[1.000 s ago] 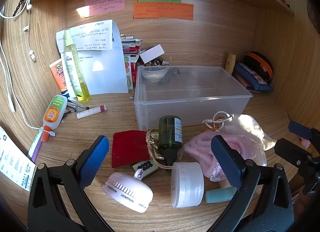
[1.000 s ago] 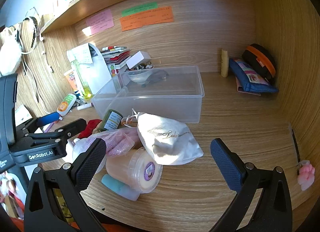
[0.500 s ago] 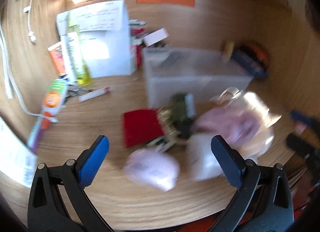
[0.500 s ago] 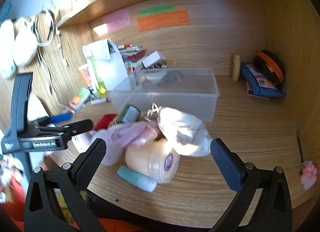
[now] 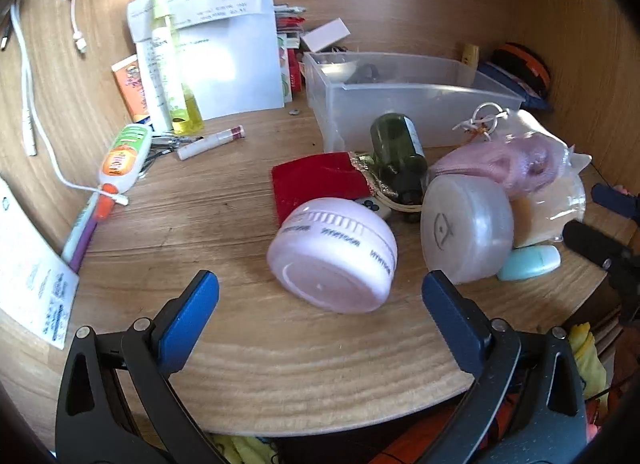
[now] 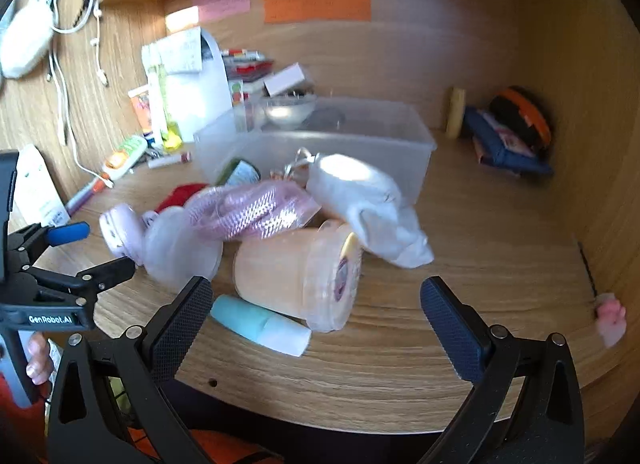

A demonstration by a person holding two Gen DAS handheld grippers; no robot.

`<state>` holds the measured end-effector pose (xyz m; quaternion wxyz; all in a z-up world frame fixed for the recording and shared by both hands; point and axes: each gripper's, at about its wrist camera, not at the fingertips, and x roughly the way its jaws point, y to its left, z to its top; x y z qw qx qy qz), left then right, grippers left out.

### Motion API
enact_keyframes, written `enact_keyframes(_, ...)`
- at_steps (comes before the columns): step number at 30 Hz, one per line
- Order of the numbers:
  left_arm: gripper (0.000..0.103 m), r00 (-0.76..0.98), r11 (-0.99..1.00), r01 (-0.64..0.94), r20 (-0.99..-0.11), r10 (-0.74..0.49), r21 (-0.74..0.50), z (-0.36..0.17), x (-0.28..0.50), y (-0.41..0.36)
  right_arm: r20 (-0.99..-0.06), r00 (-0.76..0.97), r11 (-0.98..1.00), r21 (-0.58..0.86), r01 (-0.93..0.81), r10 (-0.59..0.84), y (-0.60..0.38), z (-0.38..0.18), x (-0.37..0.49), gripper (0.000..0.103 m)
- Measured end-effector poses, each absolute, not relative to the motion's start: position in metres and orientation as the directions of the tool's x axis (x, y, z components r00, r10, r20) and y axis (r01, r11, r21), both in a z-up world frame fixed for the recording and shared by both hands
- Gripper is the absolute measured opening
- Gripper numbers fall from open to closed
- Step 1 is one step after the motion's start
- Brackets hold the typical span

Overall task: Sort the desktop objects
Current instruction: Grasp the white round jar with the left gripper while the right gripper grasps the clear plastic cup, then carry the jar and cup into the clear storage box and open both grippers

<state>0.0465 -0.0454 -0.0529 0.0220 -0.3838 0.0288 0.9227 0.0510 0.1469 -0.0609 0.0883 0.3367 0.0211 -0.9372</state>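
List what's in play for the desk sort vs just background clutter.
In play: clear bin, lilac round case, frosted jar, green bottle, red pouch, teal tube.
Background: sticky notes, white cable, yellow spray bottle.

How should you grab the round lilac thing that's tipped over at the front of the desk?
Grip the round lilac plastic device across its curved side wall, coming straight in from the desk's front edge with the open left gripper. It lies tilted with one flat face toward the camera. Its left side is clear, but the frosted round jar sits close on its right, so ease that finger in carefully.
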Motion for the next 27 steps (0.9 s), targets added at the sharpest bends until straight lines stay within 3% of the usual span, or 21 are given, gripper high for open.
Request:
enact_keyframes(4, 0.103, -0.696, -0.997, -0.071, -0.717, 0.030, 0.026, -0.060, 0.035, -0.045, -0.670, -0.728, -0.985, 0.026, 0.171, -0.144, 0.138, -0.074, 0.039, 0.099)
enact_keyframes(7, 0.100, -0.697, -0.997, -0.065, -0.717, 0.022, 0.033, -0.063, 0.028, -0.045, -0.675, -0.728, -0.987, 0.007, 0.158, -0.122, 0.133, -0.080, 0.033, 0.090)
enact_keyframes(11, 0.072, -0.682, -0.997, -0.073, -0.730, 0.026, 0.032, -0.066, 0.024, -0.045, -0.675, -0.726, -0.984, 0.001, 0.176, -0.130, 0.129, -0.081, 0.027, 0.074)
enact_keyframes(13, 0.065, -0.684, -0.997, -0.072, -0.729, 0.027, 0.030, -0.067, 0.024, -0.046, -0.675, -0.724, -0.981, 0.001, 0.192, -0.142, 0.127, -0.081, 0.027, 0.070)
enact_keyframes(27, 0.064, -0.734, -0.999, -0.043, -0.679, 0.018, 0.020, -0.048, 0.029, -0.054, -0.699, -0.679, -0.970, 0.090, 0.224, -0.222, 0.160, -0.069, 0.026, 0.064)
